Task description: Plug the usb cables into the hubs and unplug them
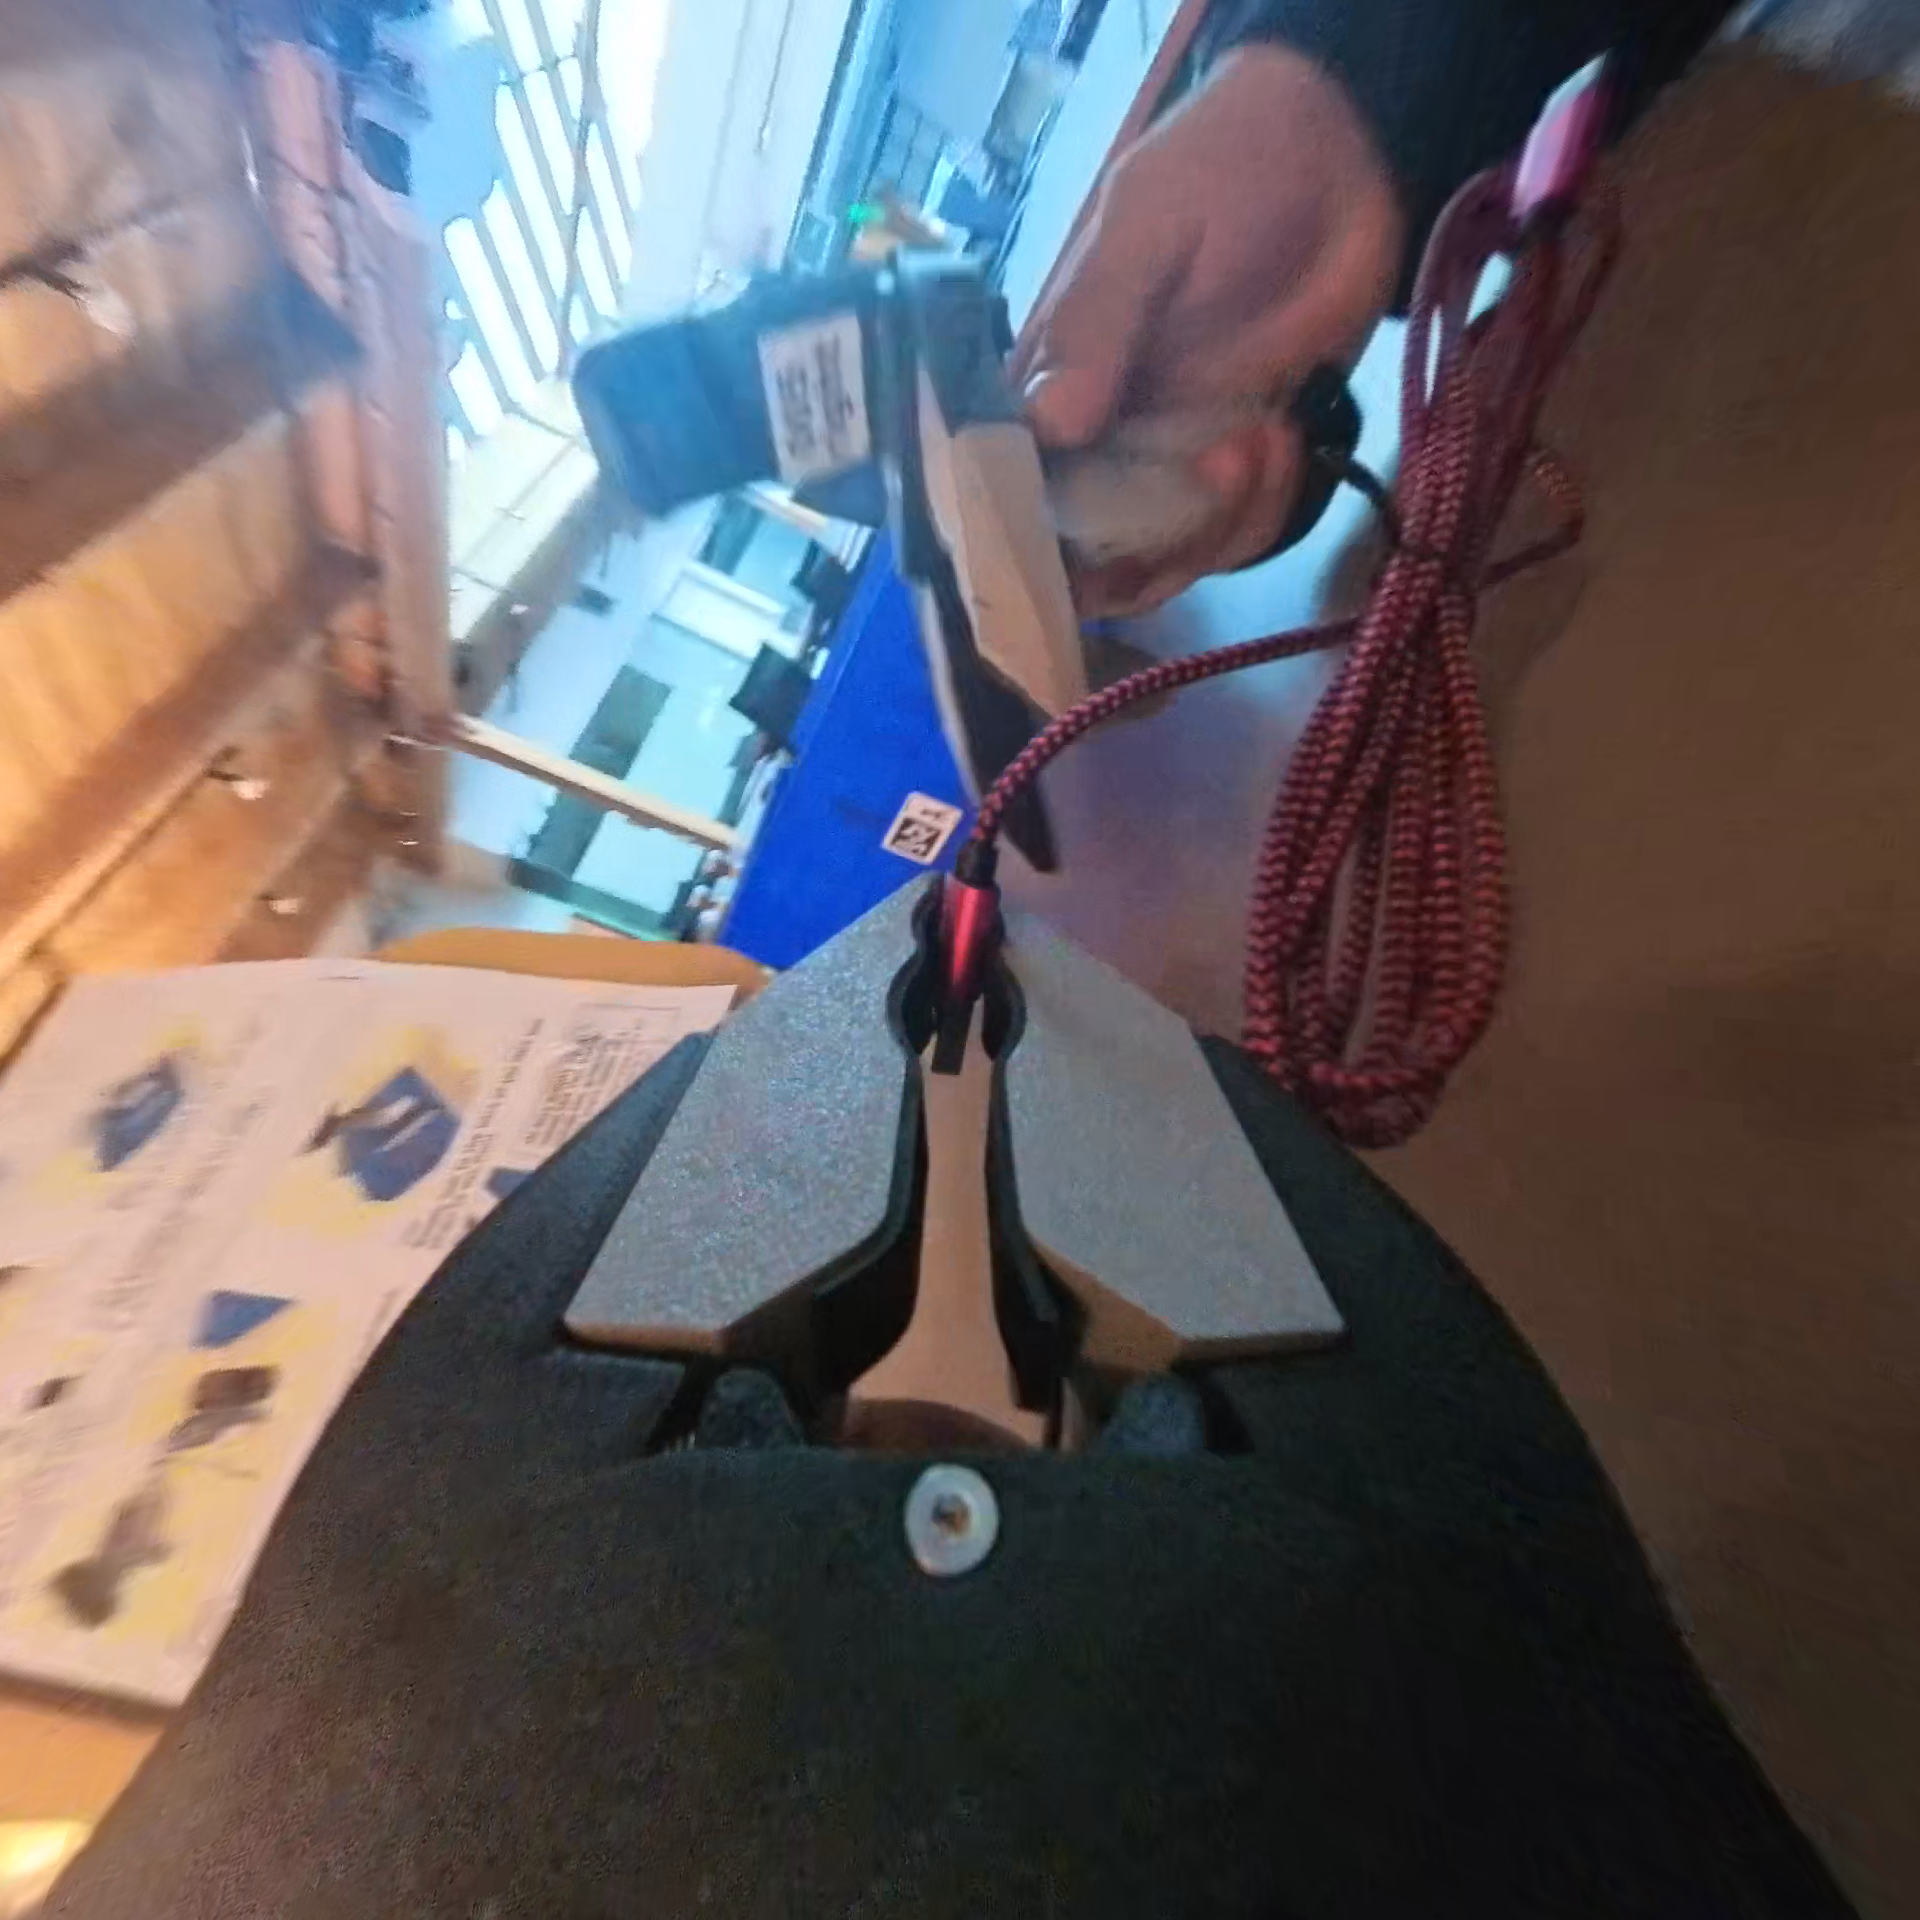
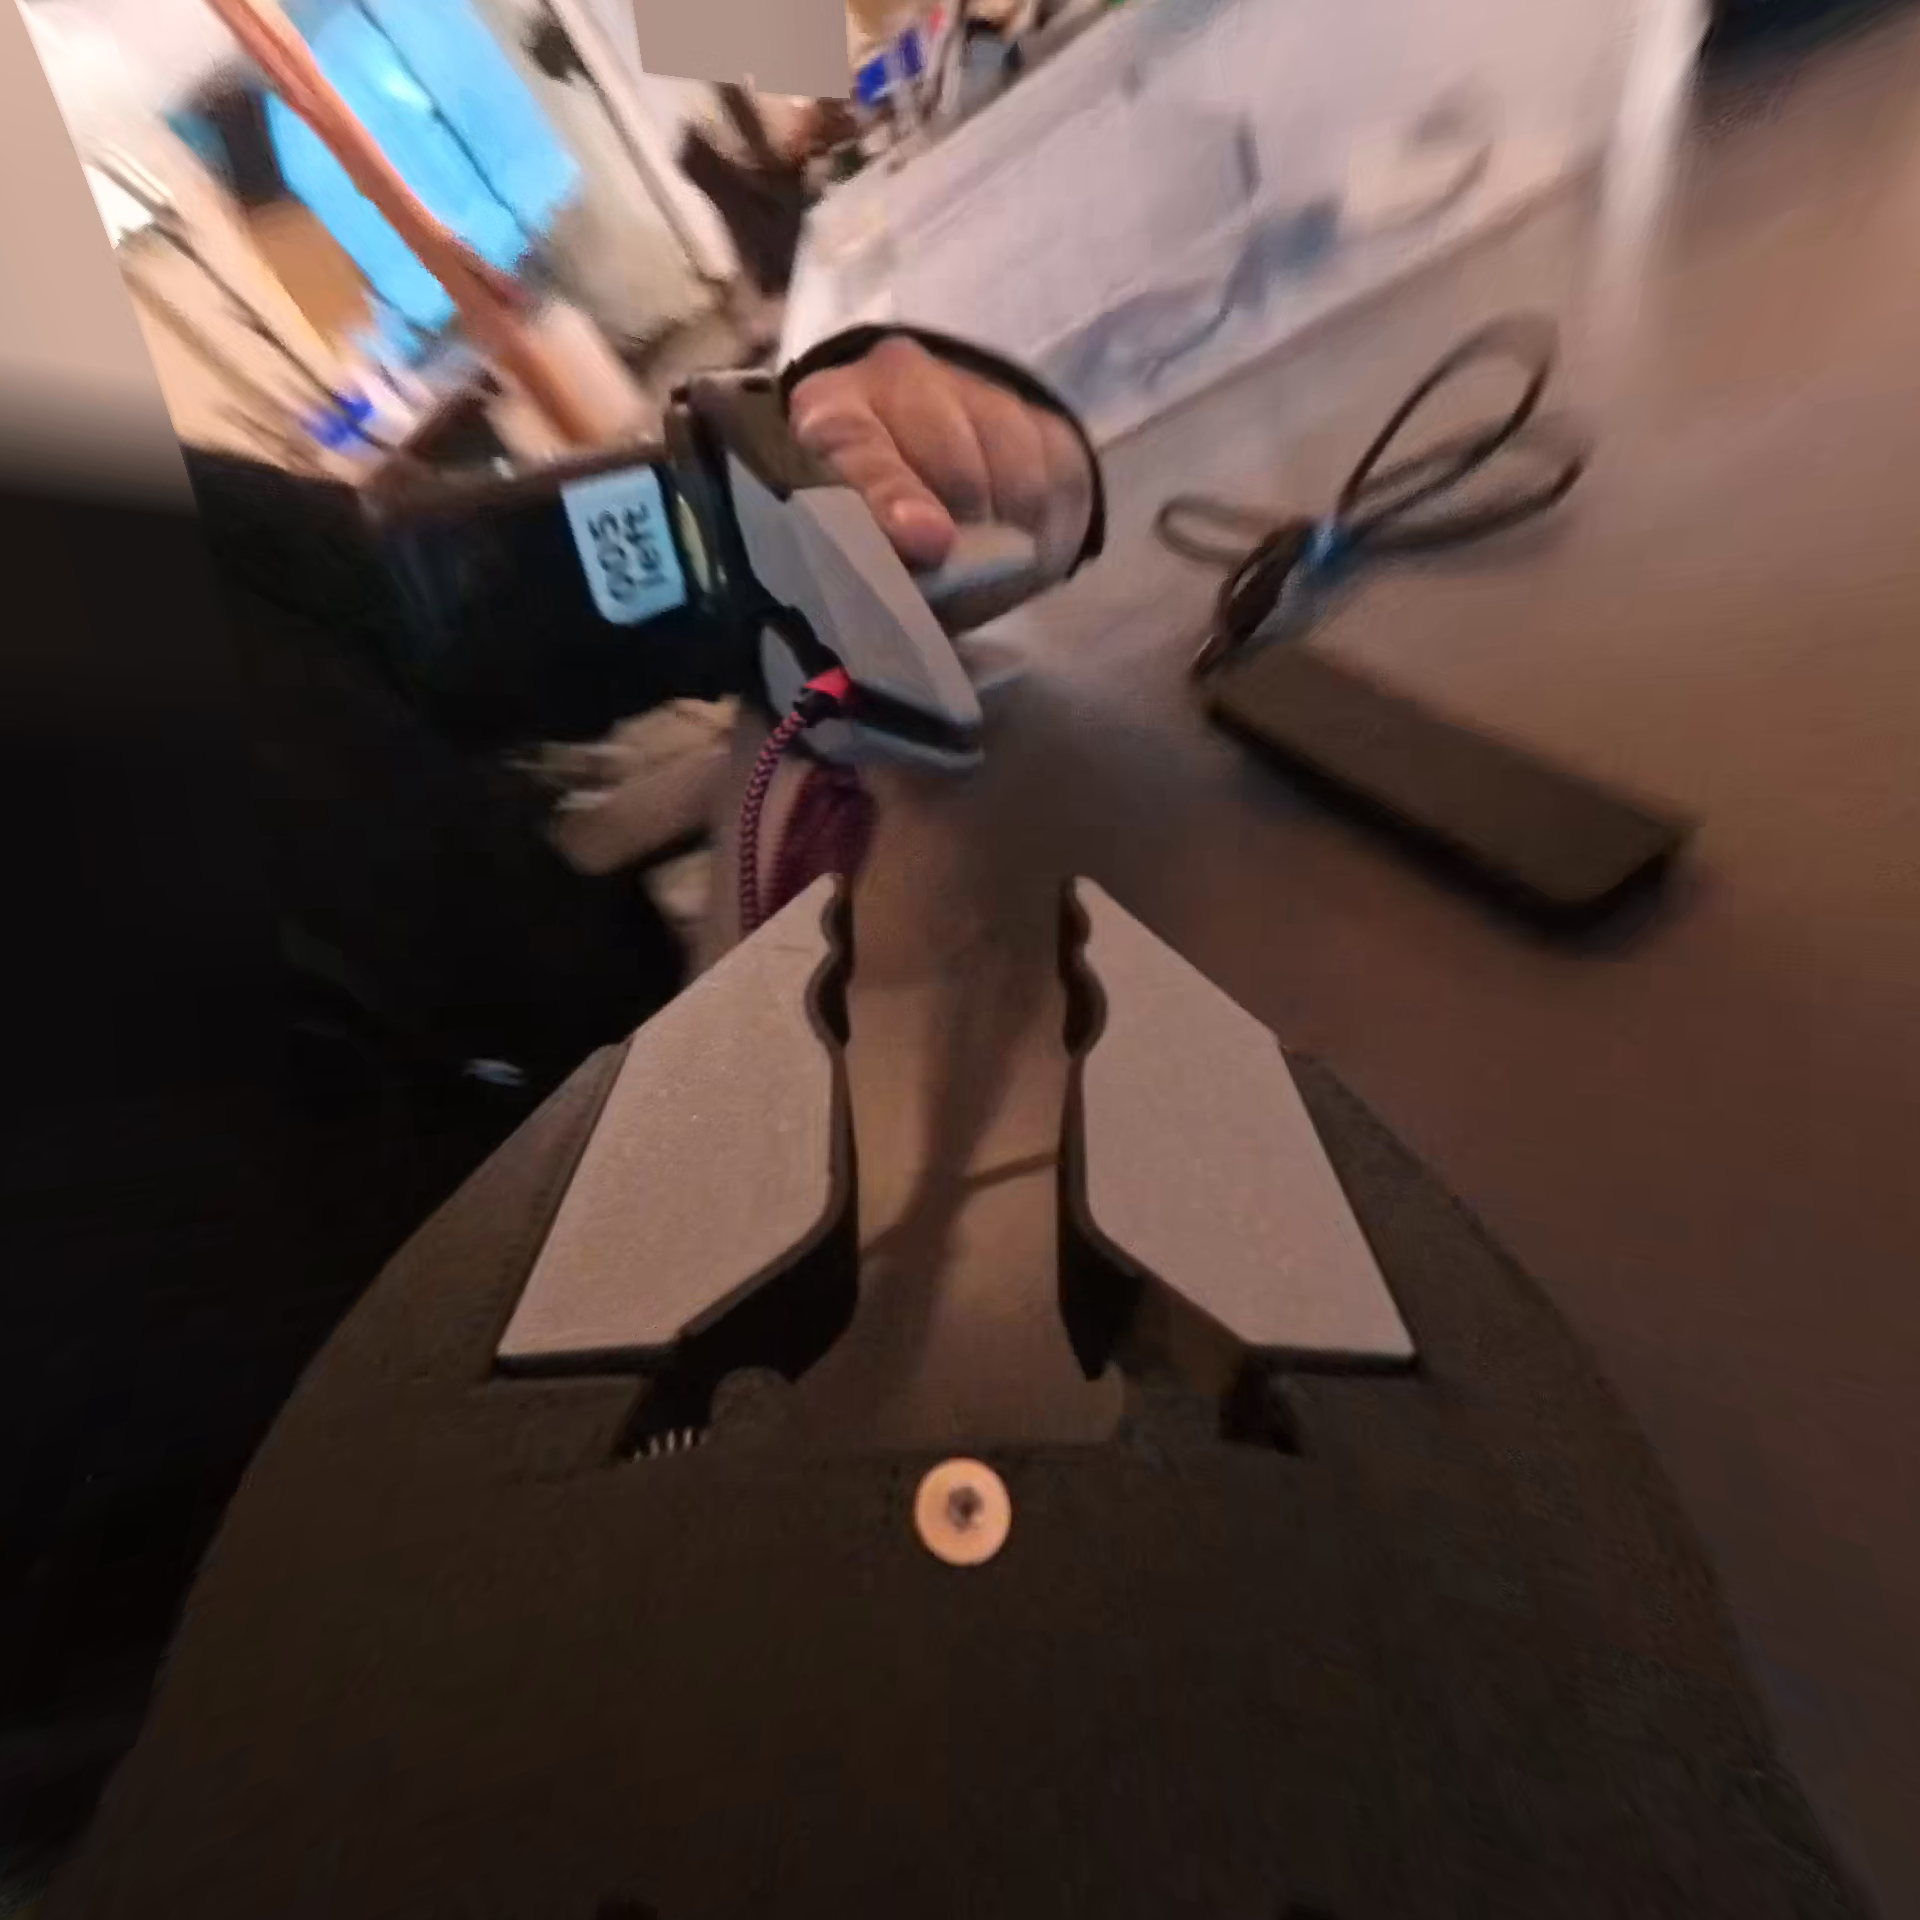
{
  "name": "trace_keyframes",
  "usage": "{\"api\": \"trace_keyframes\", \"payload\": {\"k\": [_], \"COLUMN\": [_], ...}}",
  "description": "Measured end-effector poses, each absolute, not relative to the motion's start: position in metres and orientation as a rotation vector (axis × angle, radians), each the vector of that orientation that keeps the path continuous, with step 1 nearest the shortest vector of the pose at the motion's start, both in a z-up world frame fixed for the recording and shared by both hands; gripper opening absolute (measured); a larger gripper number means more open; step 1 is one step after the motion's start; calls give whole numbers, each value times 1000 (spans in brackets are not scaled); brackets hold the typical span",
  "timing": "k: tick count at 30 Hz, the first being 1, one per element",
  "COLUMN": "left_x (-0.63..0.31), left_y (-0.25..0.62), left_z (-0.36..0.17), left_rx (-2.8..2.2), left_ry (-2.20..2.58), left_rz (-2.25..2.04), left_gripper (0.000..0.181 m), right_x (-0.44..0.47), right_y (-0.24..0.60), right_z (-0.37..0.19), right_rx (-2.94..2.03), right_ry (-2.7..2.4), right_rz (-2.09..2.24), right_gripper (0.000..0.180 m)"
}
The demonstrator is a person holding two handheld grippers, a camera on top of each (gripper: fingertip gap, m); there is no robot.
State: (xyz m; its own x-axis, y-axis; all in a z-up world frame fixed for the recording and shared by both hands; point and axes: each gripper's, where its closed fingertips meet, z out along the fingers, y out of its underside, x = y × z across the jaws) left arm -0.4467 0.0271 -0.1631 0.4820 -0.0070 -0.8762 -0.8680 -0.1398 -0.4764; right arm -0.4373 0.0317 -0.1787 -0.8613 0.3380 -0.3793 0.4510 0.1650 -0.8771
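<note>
Your left gripper (image 1: 961, 961) has its fingers pinched tight on the red metal plug (image 1: 964, 940) of the braided red usb cable (image 1: 1382, 831), the connector caught right in the notch near the fingertips, its dark tip pointing back toward the camera. From that plug the braid arcs up and to the right, then joins a bundled coil lying on the brown table (image 1: 1714, 935) just right of the plug. Beyond the plug, your right hand (image 1: 1195, 343) grips the other tool, which hangs above the table and is blurred.

Your right gripper (image 2: 961, 904) stands with its fingers apart, a moderate gap, nothing between them, only bare table (image 2: 1351, 1143) showing through. Ahead of it, your left hand (image 2: 935, 457) holds the left gripper (image 2: 894, 717), and there the red plug (image 2: 826, 691) shows clamped at its tip, the braid dropping below it. To the right of that plug, the dark flat hub (image 2: 1444, 779) lies on the table with its own thin black cord (image 2: 1382, 488) looped behind it. The hub and the red plug sit well apart. A printed sheet (image 1: 260, 1247) lies left of your left gripper.
</note>
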Motion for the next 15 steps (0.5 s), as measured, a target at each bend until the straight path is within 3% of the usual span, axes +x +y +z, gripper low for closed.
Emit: {"api": "trace_keyframes", "payload": {"k": [7, 8, 10, 15], "left_x": [-427, -425, -423, -418], "left_y": [28, 27, 26, 22], "left_z": [-156, -156, -157, -156], "left_rx": [-1505, -1505, -1510, -1512], "left_ry": [691, 682, 671, 664], "left_rz": [612, 577, 532, 415], "left_gripper": [0, 0, 0, 1], "right_x": [-426, -425, -423, -416], "right_y": [-3, -6, -10, -16], "right_z": [-152, -150, -144, -143], "right_rx": [347, 306, 195, 40], "right_ry": [3067, 3160, 3331, 3503], "right_rz": [-2037, -2050, -2075, -2019], "right_gripper": [36, 33, 10, 1]}}
